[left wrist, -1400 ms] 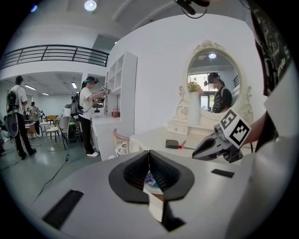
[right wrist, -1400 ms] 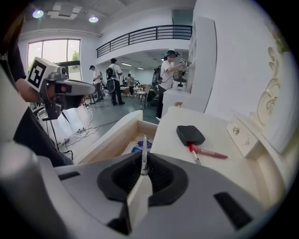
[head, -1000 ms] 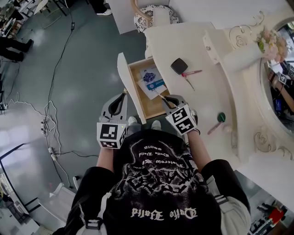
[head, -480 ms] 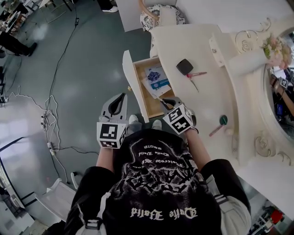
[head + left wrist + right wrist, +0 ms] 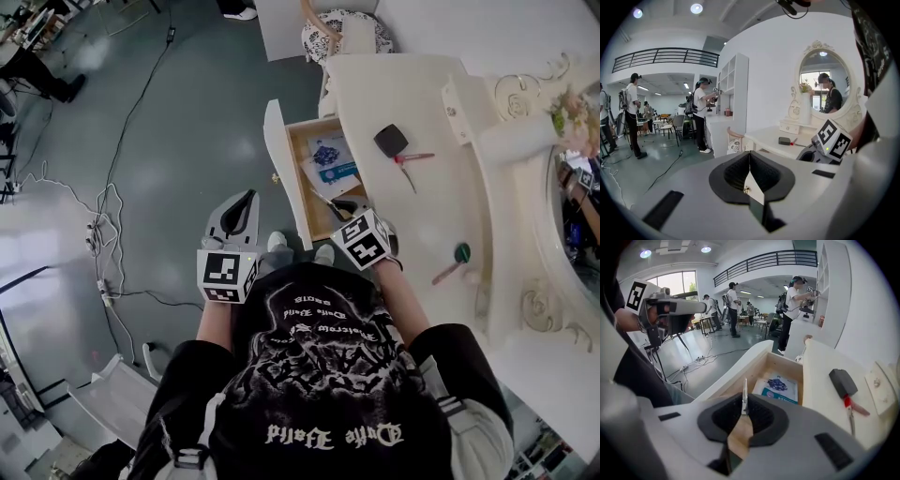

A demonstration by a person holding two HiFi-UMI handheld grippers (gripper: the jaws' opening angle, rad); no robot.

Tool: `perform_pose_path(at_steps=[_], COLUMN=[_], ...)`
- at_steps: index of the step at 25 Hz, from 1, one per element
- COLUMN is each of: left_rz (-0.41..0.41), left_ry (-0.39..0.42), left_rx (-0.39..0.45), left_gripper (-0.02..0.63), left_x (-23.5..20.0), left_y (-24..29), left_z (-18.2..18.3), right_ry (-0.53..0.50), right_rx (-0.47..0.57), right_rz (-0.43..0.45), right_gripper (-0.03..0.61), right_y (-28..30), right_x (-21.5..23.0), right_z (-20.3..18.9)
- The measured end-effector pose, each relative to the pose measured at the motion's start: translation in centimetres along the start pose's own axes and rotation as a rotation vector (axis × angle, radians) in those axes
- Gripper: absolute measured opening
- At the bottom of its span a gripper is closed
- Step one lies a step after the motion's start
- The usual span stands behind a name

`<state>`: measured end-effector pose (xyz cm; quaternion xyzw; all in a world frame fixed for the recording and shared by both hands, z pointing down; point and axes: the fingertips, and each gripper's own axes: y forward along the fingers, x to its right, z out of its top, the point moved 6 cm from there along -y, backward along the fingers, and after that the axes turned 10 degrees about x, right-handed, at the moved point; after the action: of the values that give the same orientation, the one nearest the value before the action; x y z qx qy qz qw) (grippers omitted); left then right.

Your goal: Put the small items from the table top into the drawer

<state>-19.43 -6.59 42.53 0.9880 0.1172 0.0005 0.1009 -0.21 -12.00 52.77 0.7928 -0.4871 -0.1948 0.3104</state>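
Observation:
The wooden drawer [image 5: 286, 173] stands pulled out of the white dressing table [image 5: 394, 89], with blue and white packets [image 5: 331, 159] lying in it. My right gripper [image 5: 341, 205] is over the drawer's near end, shut on a thin metal tool [image 5: 324, 199]. That tool [image 5: 744, 392] stands upright between the pads of the right gripper [image 5: 743, 411], above the drawer [image 5: 783, 363] and its packets [image 5: 779, 385]. A black case [image 5: 391, 141], a red-handled tool [image 5: 411, 161] and a green-headed stick [image 5: 451, 262] lie on the table top. Left of the drawer front, over the floor, my left gripper [image 5: 247, 196] [image 5: 750, 154] is shut and empty.
A cushioned chair [image 5: 342, 30] stands beyond the table's far end. A mirror [image 5: 577, 187] and flowers [image 5: 574, 105] line the table's right side. Cables [image 5: 105, 220] run across the grey floor at left. Several people stand far back in the room.
My right gripper has sunk with the metal tool toward the near end of the drawer. The head view has shifted, so the table and drawer now sit further right. The left gripper looks unchanged.

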Motion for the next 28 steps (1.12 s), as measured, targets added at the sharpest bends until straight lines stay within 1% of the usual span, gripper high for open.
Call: perform_pose_path(at_steps=[7,22,28], left_rz=[0.003,0.014,0.015], left_ry=[-0.002,-0.003,0.004], left_rx=[-0.011,-0.034,-0.046], left_gripper=[0.015,0.015,0.015], left_x=[-0.6,-1.9,-2.2], left_y=[-0.2,0.0,0.3], left_z=[-0.4,-0.5,-0.5], right_ry=[0.023,0.053,0.067], right_rx=[-0.039,-0.131,-0.147], right_rz=[-0.019,0.0,0.015], right_gripper=[0.044,0.044,0.044], right_y=[1.3,4.1,5.0], right_x=[0.2,0.1,0.3], right_z=[-0.5,-1.8,-2.2])
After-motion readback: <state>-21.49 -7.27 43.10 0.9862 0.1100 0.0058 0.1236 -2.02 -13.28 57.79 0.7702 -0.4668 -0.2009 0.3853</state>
